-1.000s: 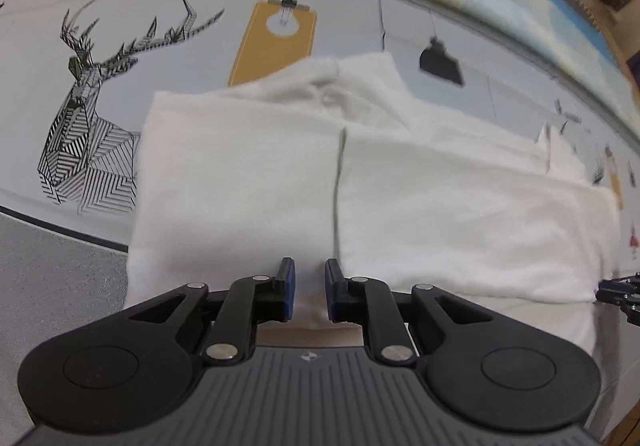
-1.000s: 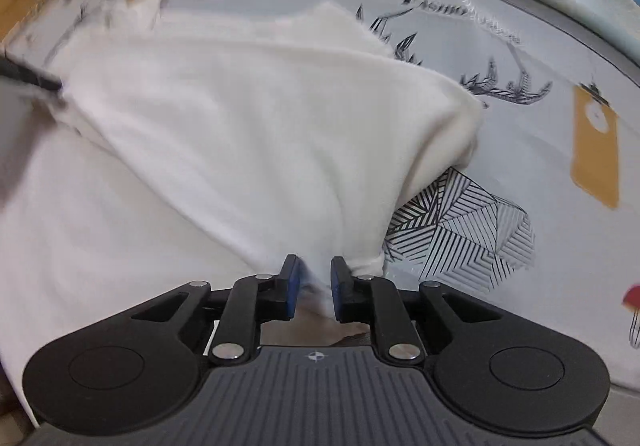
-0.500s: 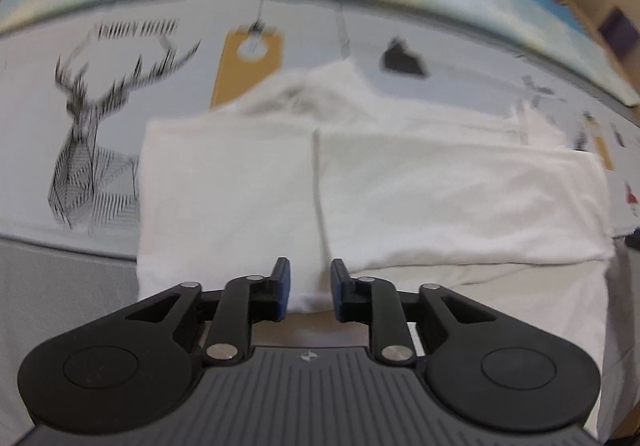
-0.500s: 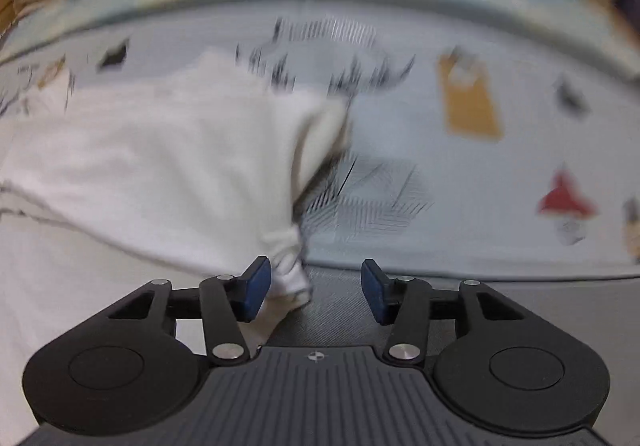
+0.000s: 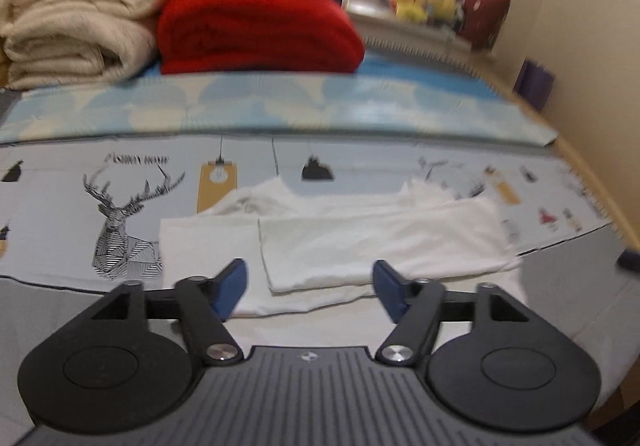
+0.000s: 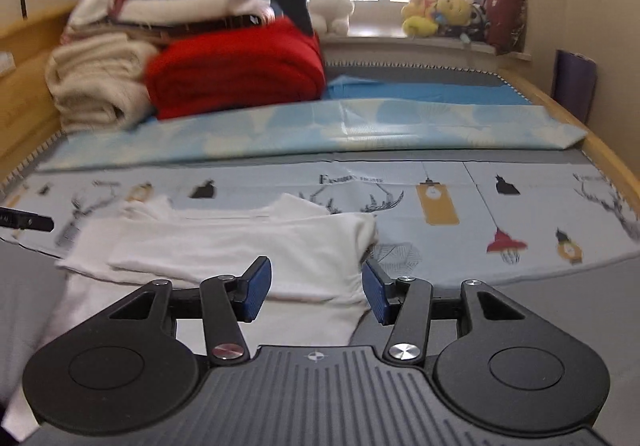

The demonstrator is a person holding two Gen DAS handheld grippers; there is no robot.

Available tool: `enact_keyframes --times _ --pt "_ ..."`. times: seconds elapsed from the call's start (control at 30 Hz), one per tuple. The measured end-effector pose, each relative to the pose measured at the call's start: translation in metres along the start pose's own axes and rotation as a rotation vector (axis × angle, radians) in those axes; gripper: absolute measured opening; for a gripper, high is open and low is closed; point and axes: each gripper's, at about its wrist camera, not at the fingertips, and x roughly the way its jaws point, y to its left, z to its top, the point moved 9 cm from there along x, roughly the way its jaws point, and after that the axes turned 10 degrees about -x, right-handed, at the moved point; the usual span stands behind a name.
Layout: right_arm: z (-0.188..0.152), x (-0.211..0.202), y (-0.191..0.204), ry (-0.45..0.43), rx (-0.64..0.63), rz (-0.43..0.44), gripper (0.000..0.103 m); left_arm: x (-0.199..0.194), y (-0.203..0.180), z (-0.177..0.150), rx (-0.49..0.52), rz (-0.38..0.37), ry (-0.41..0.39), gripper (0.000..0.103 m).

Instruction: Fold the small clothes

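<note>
The white garment (image 5: 372,246) is lying flat on the bed, folded into a long, low rectangle, and is resting partly on the printed sheet (image 5: 48,206) and partly on the grey cover in front of it. Two folded flaps are meeting at a seam on top. One end is lying just beside the sheet's deer print (image 5: 120,222). A rumpled edge is poking out behind the fold.
</note>
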Motion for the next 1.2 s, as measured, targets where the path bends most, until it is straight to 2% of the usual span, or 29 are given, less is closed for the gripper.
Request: enact_keyframes --times 0.13,0.2,0.27,0.37,0.47,0.57,0.67,0.7,0.73,0.8,0.87,0.93,1.07,1.2 --pt "-0.042 -0.033 0.020 -0.015 0.057 0.030 0.062 -0.052 -0.007 -0.029 0.018 -0.006 -0.046 0.080" --pt "-0.069 -0.038 0.027 0.008 0.077 0.016 0.062 -0.067 -0.004 -0.052 0.016 0.001 -0.054 0.080" --pt "-0.094 -0.040 0.030 0.027 0.091 -0.010 0.062 -0.075 0.003 -0.082 0.023 0.039 -0.060 0.080" --pt "-0.129 -0.033 0.027 0.138 0.160 -0.061 0.062 -0.073 0.018 -0.127 -0.009 0.099 0.000 0.080" --pt "-0.119 -0.037 0.031 0.094 0.145 -0.050 0.061 -0.070 0.029 -0.155 -0.043 0.176 0.120 0.080" --pt "-0.123 -0.037 0.033 0.110 0.132 -0.049 0.061 -0.074 0.044 -0.159 -0.045 0.223 0.125 0.083" --pt "-0.131 -0.031 0.036 0.158 0.139 -0.041 0.061 -0.069 0.075 -0.167 -0.135 0.235 0.128 0.085" --pt "-0.134 -0.028 0.036 0.173 0.128 -0.048 0.061 -0.066 0.085 -0.171 -0.177 0.221 0.132 0.081" --pt "-0.136 -0.024 0.037 0.190 0.118 -0.052 0.061 -0.061 0.095 -0.177 -0.216 0.206 0.151 0.065" --pt "-0.146 -0.014 0.039 0.241 0.099 -0.060 0.061 -0.047 0.112 -0.191 -0.303 0.222 0.273 0.031" --pt "-0.163 -0.002 0.040 0.332 0.066 -0.070 0.061 -0.045 0.114 -0.192 -0.329 0.179 0.287 0.031" --pt "-0.179 0.005 0.039 0.405 0.058 -0.082 0.061 -0.043 0.114 -0.199 -0.320 0.193 0.326 0.034" --pt "-0.196 0.010 0.037 0.475 0.052 -0.070 0.061 -0.035 0.111 -0.220 -0.292 0.211 0.433 0.046" --pt "-0.217 0.011 0.031 0.572 0.083 -0.071 0.063 -0.032 0.105 -0.235 -0.220 0.224 0.496 0.048"
